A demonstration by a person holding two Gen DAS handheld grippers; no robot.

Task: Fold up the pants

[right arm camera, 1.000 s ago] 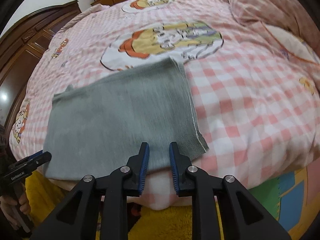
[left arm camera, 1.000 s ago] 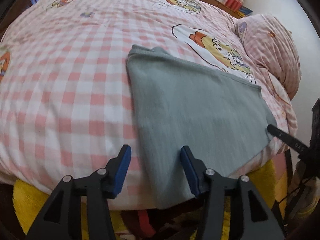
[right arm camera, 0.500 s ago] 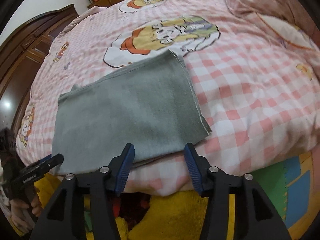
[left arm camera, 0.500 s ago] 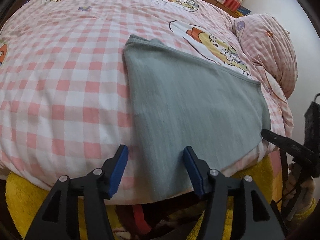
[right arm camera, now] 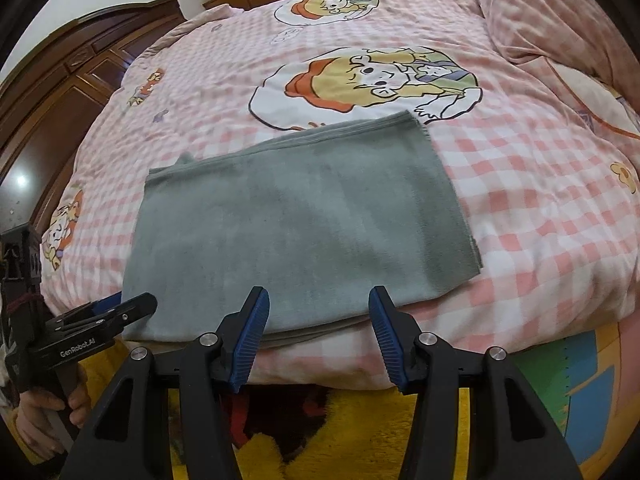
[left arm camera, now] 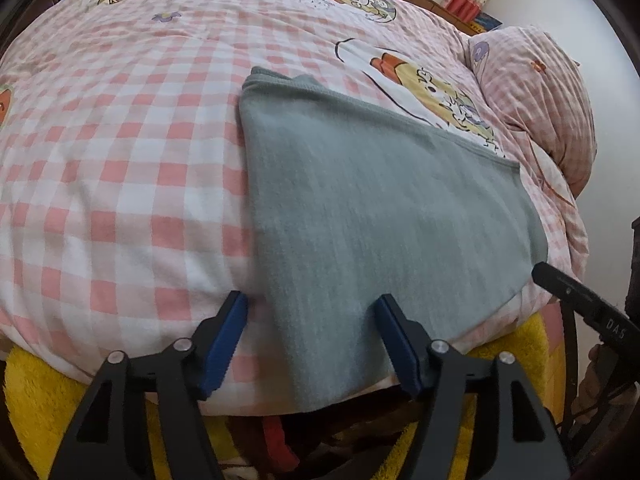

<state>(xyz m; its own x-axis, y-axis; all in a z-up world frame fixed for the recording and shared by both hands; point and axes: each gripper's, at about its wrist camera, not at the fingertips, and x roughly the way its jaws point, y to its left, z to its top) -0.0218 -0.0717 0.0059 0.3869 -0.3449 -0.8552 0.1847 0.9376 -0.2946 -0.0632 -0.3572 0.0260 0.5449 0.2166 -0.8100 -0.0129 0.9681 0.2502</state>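
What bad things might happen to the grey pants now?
The grey pants lie folded at the very edge of the bed, with the near hem drooping over it, so a careless tug might slide them off onto the yellow rug. Both the left tool and the right tool are open and hold nothing; a pinch at the hem could catch only the top layer and undo the fold.

The grey pants (right arm camera: 300, 236) are soft, matt, brushed cloth lying on a pink checked cotton-looking bedcover (right arm camera: 540, 200). Both grippers, left (left arm camera: 312, 312) and right (right arm camera: 319, 304), are matt black plastic with ribbed blue pads (right arm camera: 252, 332) and shiny metal pins. The wardrobe (right arm camera: 60, 92) is glossy dark wood.
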